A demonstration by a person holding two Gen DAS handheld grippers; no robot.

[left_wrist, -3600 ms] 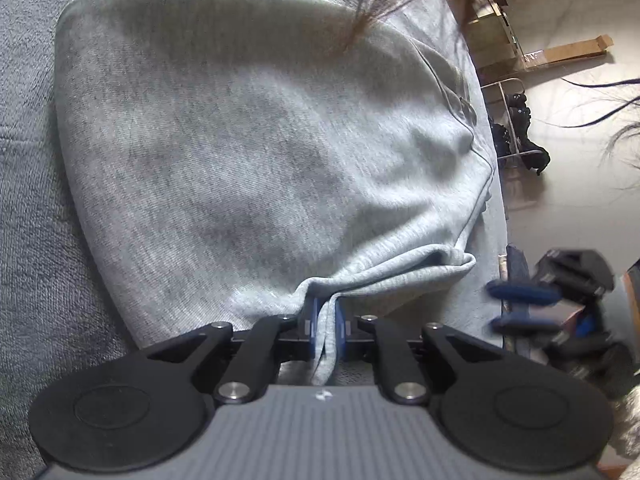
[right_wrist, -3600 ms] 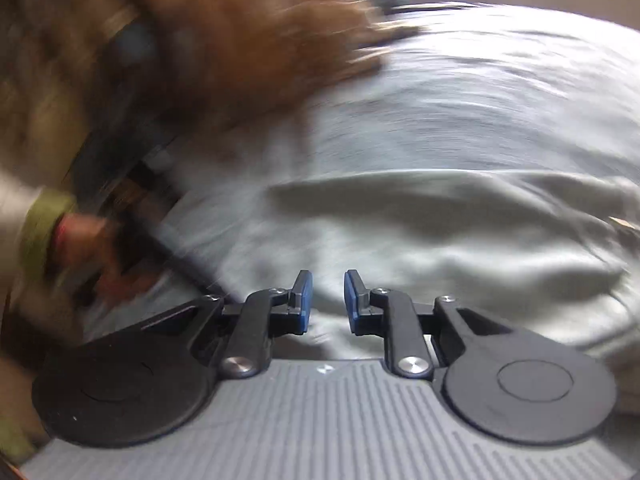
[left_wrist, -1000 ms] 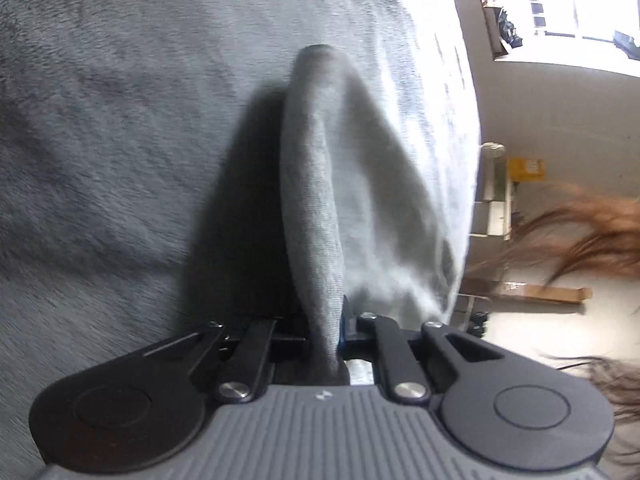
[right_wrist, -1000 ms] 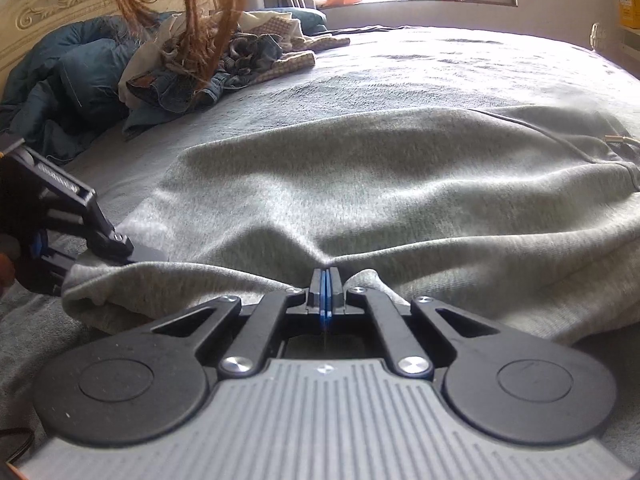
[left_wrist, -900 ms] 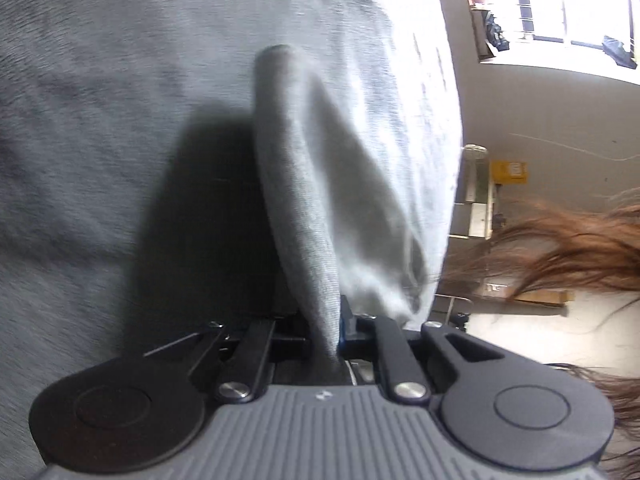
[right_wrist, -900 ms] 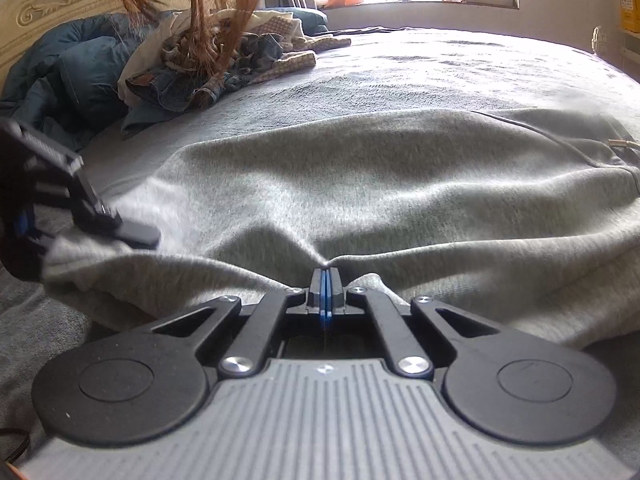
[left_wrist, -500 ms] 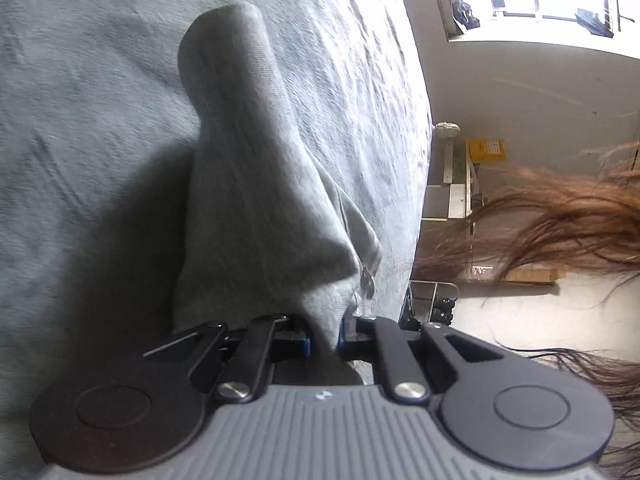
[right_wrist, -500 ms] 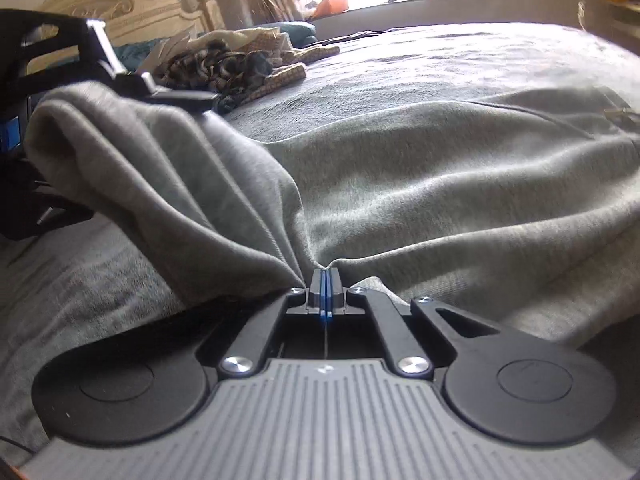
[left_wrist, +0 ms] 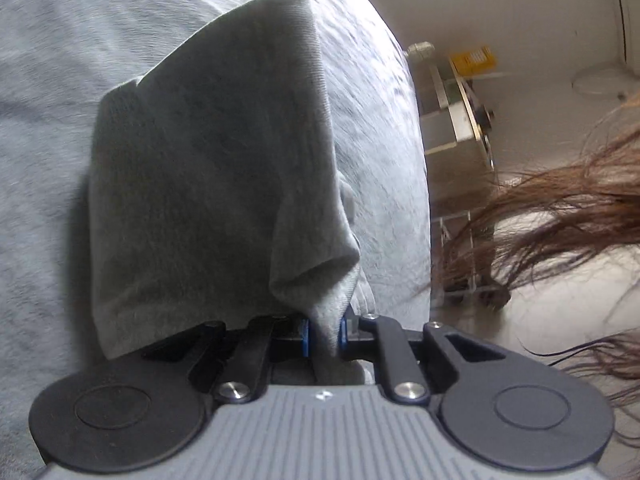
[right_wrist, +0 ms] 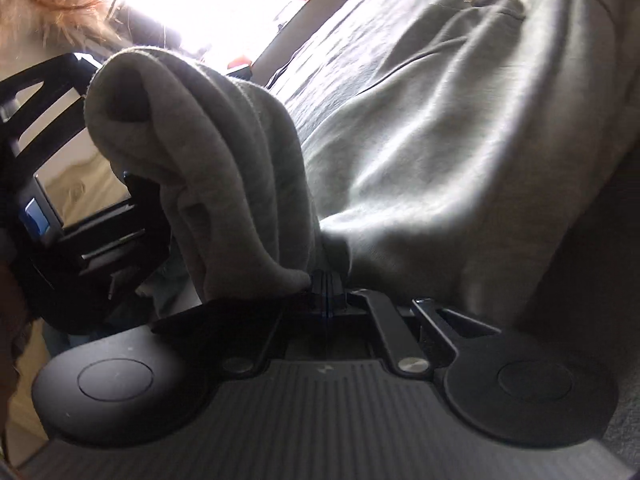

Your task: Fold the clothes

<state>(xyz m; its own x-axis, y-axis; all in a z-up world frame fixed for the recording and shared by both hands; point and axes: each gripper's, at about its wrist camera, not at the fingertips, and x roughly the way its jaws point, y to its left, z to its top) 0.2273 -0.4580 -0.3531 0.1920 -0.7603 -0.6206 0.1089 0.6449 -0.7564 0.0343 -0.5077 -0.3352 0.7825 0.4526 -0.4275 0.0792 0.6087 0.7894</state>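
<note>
Compared with 1 second ago, the left gripper (left_wrist: 323,334) has hoisted its pinched edge of the grey sweatshirt (left_wrist: 208,184) from low on the grey bedspread (left_wrist: 48,128) to well above it, so the cloth hangs as a broad flap. To its right, the right gripper (right_wrist: 327,292), fingers tight on the same hem, has risen too. I judge a fold-over is underway; the fleece is thick, soft, matte and drapes in rounded ridges.
</note>
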